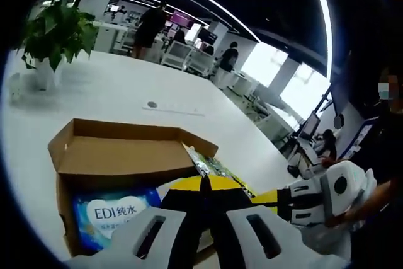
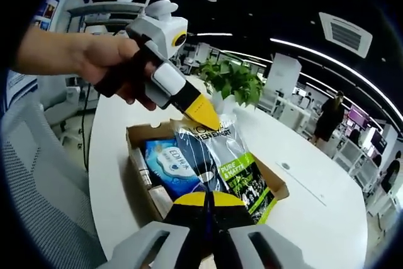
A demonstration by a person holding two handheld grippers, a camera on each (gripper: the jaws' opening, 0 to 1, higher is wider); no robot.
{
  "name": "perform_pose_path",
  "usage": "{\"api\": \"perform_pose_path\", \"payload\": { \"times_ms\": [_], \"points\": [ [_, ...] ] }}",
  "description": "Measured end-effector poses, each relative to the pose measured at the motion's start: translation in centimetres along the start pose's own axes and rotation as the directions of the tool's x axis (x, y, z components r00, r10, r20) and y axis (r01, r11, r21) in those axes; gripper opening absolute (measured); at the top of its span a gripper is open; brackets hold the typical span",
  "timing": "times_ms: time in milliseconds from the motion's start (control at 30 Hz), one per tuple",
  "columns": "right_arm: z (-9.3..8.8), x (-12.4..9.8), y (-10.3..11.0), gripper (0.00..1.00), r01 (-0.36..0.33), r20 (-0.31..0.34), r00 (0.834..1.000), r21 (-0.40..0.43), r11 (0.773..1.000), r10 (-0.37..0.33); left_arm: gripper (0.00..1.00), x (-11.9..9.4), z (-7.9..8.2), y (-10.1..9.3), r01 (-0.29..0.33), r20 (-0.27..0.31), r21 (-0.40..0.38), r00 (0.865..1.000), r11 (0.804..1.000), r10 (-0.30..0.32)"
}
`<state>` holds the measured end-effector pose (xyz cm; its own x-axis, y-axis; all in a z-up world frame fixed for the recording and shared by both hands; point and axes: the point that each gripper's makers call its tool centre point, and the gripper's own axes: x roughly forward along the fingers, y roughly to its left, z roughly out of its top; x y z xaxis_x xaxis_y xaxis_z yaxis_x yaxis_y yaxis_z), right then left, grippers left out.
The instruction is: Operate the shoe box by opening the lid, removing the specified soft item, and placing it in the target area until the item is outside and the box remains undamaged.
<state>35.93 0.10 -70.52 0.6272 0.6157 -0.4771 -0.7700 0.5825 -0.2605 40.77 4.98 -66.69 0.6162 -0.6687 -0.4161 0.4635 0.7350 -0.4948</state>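
Lying in the open box (image 2: 146,188): blue pack (image 2: 171,167), green pouch (image 2: 236,174).

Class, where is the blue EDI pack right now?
The blue EDI pack lies inside the open cardboard box, beside the green-and-black pouch that both grippers grip.

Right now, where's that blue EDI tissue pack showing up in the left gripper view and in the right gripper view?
Left gripper view: the blue EDI pack lies at lower left, inside the cardboard box, beside the left gripper.
Right gripper view: it sits left of centre in the box, partly under the clear pouch that both grippers pinch.
Shared landmark: the potted plant on the white table.
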Motion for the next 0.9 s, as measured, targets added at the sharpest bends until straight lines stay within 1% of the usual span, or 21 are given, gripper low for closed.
{"api": "perform_pose_path", "payload": {
  "times_ms": [267, 900],
  "points": [
    [-0.8, -1.0, -0.9, 0.0, 0.019, -0.009, 1.0, 0.002, 1.0, -0.019, 0.0, 1.1, 0.0, -1.1, 0.022, -0.012, 0.015, 1.0, 1.0, -0.022],
    [-4.1, -3.7, -3.5, 0.0, 0.067, -0.057, 0.996, 0.021, 0.998, -0.066, 0.0, 5.3, -1.1, -4.5, 0.075, -0.077, 0.07, 0.995, 0.995, -0.069]
  ]
}}
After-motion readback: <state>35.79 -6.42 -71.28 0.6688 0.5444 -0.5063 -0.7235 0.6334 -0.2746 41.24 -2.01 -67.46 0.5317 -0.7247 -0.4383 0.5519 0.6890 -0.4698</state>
